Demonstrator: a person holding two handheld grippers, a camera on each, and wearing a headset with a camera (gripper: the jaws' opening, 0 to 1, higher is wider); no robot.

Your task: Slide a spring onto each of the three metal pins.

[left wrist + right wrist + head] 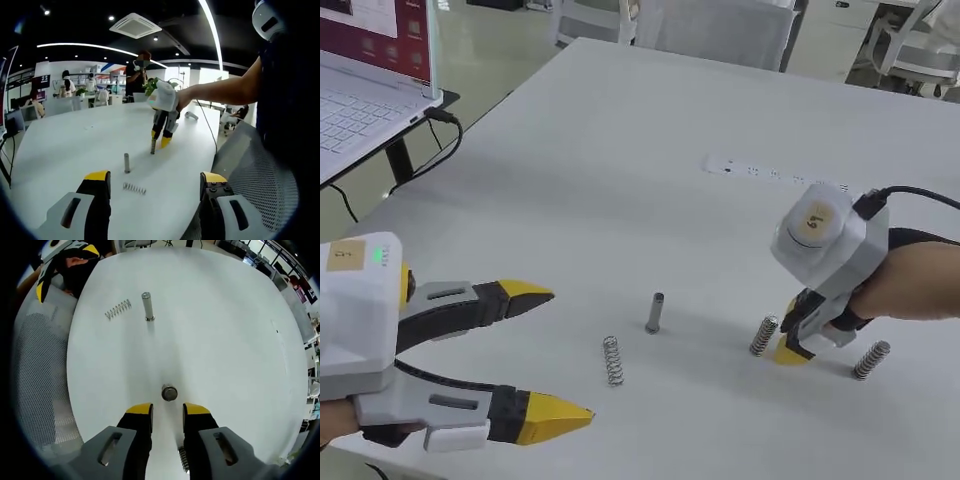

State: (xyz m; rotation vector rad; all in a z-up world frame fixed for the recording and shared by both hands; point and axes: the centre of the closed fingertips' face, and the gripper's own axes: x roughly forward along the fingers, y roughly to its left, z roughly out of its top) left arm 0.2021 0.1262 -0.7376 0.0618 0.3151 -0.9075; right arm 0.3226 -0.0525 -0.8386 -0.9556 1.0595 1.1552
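1. Head view looks down over the table [620, 150], near
2. Left gripper view looks level across it, toward the right gripper [160, 143]
3. Right gripper view looks steeply down, close
4. All share the bare pin [655, 312]

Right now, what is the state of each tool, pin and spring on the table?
left tool: open, empty.
right tool: open a little, empty.
middle pin: upright, bare.
loose spring: lying flat, off any pin.
spring by right tool: standing tilted, apparently on a pin.
rightmost spring: leaning; pin inside unclear.
laptop: open, screen lit.
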